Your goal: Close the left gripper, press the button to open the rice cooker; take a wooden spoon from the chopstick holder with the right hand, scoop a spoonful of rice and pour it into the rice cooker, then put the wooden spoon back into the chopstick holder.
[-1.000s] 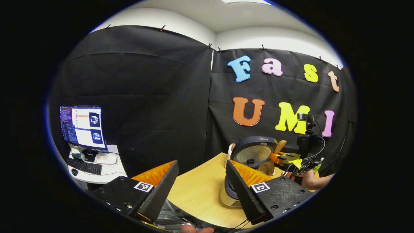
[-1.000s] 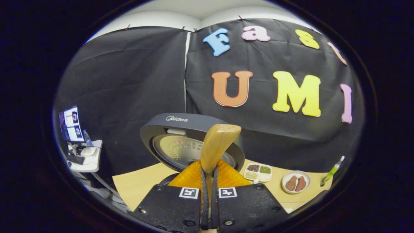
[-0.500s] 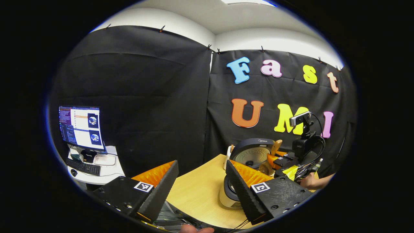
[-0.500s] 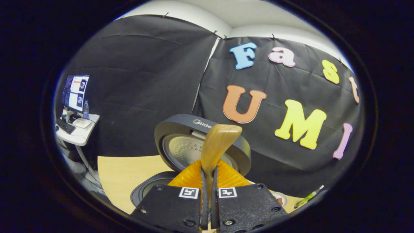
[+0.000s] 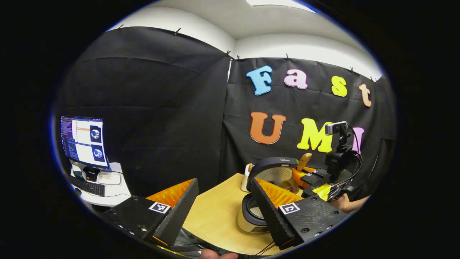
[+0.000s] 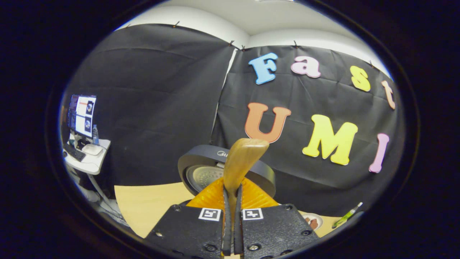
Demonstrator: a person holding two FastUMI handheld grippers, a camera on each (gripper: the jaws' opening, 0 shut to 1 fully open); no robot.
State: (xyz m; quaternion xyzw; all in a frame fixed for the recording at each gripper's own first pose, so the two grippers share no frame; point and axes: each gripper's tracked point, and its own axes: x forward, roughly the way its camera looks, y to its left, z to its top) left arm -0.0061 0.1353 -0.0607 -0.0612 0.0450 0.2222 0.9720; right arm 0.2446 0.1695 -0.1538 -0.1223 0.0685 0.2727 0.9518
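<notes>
A: In the left gripper view, what sits at the bottom of the frame?

B: The left gripper (image 5: 223, 201), its two ridged, wedge-shaped fingers spread wide with nothing between them. Past them, lower centre, lies the pale wooden table (image 5: 219, 216), and on it the rice cooker (image 5: 267, 187) with its round lid tipped up; the ribbed metal inner plate faces the camera and the pot's dark rim shows beneath.

A: And the other gripper?

B: At the right of that frame the right gripper (image 5: 300, 173) hangs just beside the raised lid, clamped on the wooden spoon (image 5: 304, 160), whose smooth rounded end sticks up above it. A hand (image 5: 346, 204) shows at the lower right edge beneath it, and a small camera on a stalk with black cables rises behind.

A: What does the right gripper view add?

B: A close look at the grip: the right gripper (image 6: 231, 201) at bottom centre has its fingers pressed narrow on the wooden spoon (image 6: 242, 162), which stands upright, tan and glossy, in front of the rice cooker (image 6: 215, 169) lid. At lower right sit a small plate (image 6: 312, 220) and a green pen (image 6: 346, 215) on the table (image 6: 143, 205).

A: Anything at the far left?

B: A lit monitor (image 5: 83, 141) above a keyboard (image 5: 88, 185) on a white desk, middle left in the left gripper view.
</notes>
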